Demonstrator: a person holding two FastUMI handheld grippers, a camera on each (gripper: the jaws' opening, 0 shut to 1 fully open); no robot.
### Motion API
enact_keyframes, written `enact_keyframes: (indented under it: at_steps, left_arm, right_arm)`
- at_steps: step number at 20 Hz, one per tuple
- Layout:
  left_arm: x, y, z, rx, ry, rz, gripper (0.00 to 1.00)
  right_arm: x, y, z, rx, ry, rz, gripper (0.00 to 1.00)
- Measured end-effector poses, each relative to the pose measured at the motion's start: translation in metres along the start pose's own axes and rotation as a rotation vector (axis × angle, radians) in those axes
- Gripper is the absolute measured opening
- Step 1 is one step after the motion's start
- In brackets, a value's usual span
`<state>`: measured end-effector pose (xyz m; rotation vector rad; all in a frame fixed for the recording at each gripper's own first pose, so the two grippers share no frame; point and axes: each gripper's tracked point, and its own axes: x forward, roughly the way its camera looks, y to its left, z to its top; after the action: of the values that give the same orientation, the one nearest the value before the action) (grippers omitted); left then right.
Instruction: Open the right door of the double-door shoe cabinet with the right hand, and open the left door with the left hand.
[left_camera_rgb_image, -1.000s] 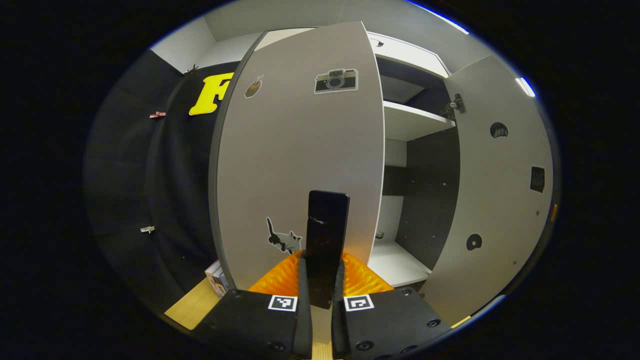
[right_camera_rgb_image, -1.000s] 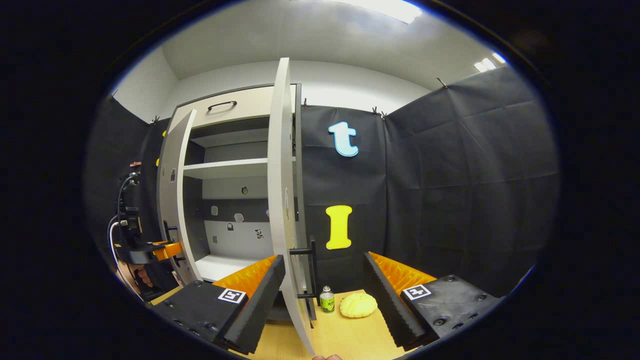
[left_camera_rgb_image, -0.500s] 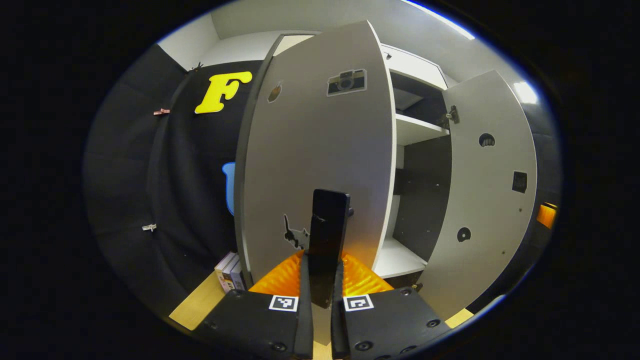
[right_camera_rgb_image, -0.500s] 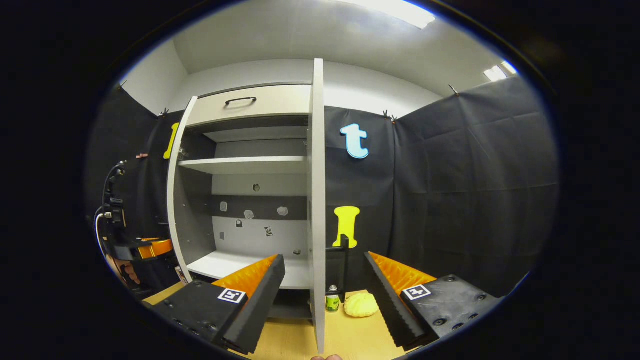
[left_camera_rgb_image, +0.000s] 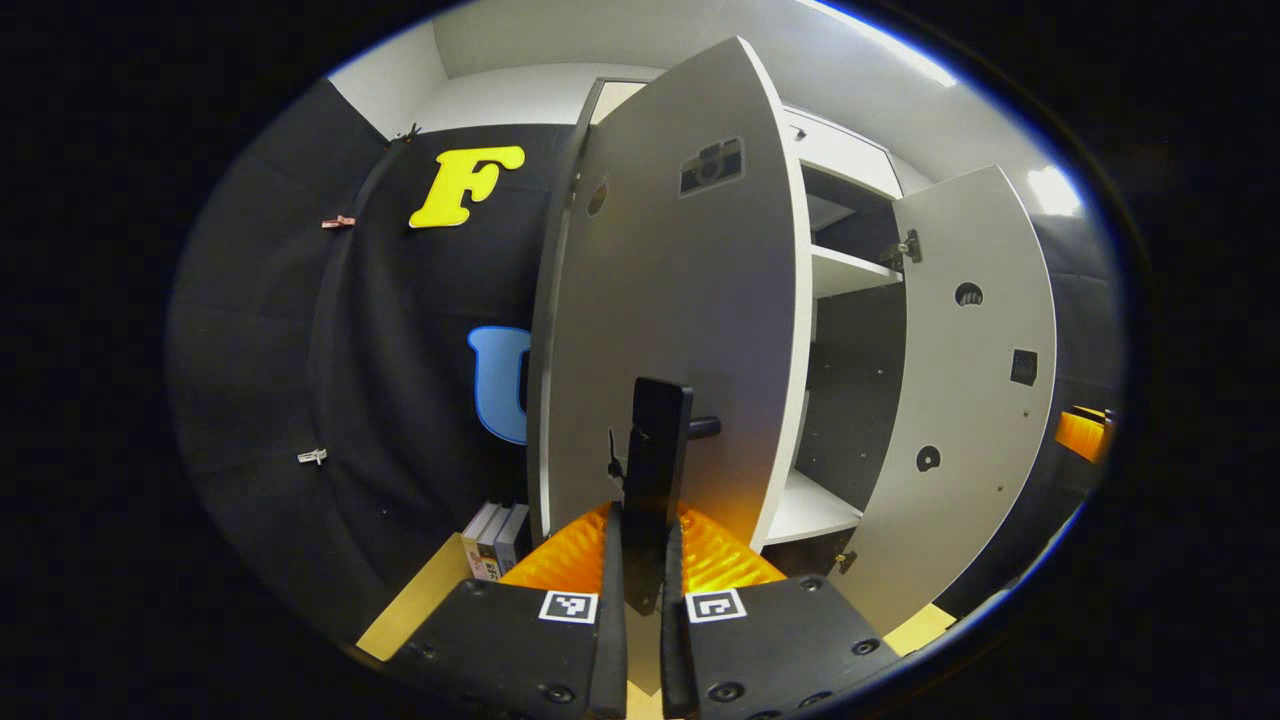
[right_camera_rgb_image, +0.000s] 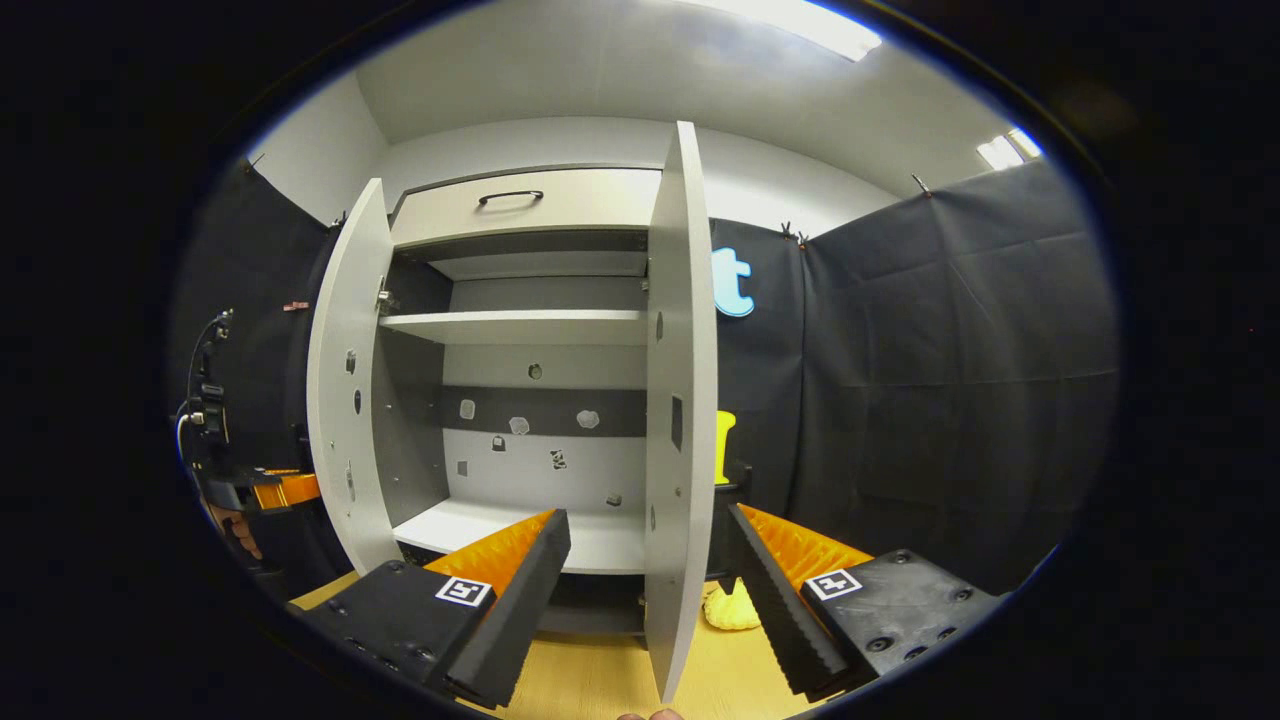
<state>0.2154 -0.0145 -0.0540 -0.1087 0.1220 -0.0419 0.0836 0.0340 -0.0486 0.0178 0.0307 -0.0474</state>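
Swinging wider than a second ago, the left door (left_camera_rgb_image: 690, 330) now shows more of its edge in the left gripper view, and the books (left_camera_rgb_image: 492, 540) beside its lower corner have come into sight. The left gripper (left_camera_rgb_image: 642, 590) stays clamped on the left door's black handle (left_camera_rgb_image: 655, 470), both fingers pressed against the bar. Across the cabinet opening, the right door (left_camera_rgb_image: 960, 400) stands open, its inner face turned to this camera.

In the right gripper view, the left gripper (right_camera_rgb_image: 270, 490) sits far left, just beside the left door (right_camera_rgb_image: 345, 390). The shoe cabinet (right_camera_rgb_image: 520, 400) is pale grey with a white shelf (right_camera_rgb_image: 510, 325), a dark band across its back panel and a drawer with a black handle on top. The right door (right_camera_rgb_image: 680, 400) has turned further, now hiding most of the yellow bun (right_camera_rgb_image: 730, 605) on the wooden tabletop (right_camera_rgb_image: 590, 685). The right gripper (right_camera_rgb_image: 650, 600) has its fingers spread wide apart either side of that door's lower edge, touching nothing. Black cloth walls enclose the booth under a white ceiling.
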Motion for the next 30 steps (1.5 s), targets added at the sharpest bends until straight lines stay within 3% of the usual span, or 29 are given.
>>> enact_keyframes:
  at_steps: [8,12,13,15,16,18,30]
  left_arm:
    - [-0.009,0.017,-0.007,-0.014,0.019,0.051,0.17]
    - [-0.014,0.04,-0.005,0.021,0.017,0.106,0.05]
    - [-0.017,0.05,-0.004,0.025,0.008,0.134,0.05]
    - [-0.026,0.076,-0.002,0.03,-0.003,0.203,0.15]
    - [-0.031,0.082,-0.004,0.006,0.006,0.163,0.06]
    - [-0.026,0.079,0.004,-0.044,-0.001,0.097,0.06]
    - [-0.031,0.077,0.01,-0.026,-0.008,0.118,0.06]
  right_arm:
    - [-0.006,0.021,0.002,-0.004,0.002,0.024,0.98]
    - [-0.009,0.034,-0.002,0.004,0.012,0.044,0.98]
    - [-0.009,0.037,0.0,0.001,0.011,0.049,0.98]
    - [-0.011,0.041,0.002,-0.003,0.008,0.058,0.98]
    - [-0.011,0.043,0.002,-0.005,0.008,0.062,0.98]
    - [-0.011,0.046,0.002,-0.01,0.01,0.07,0.98]
    - [-0.011,0.038,0.002,0.004,0.018,0.055,0.98]
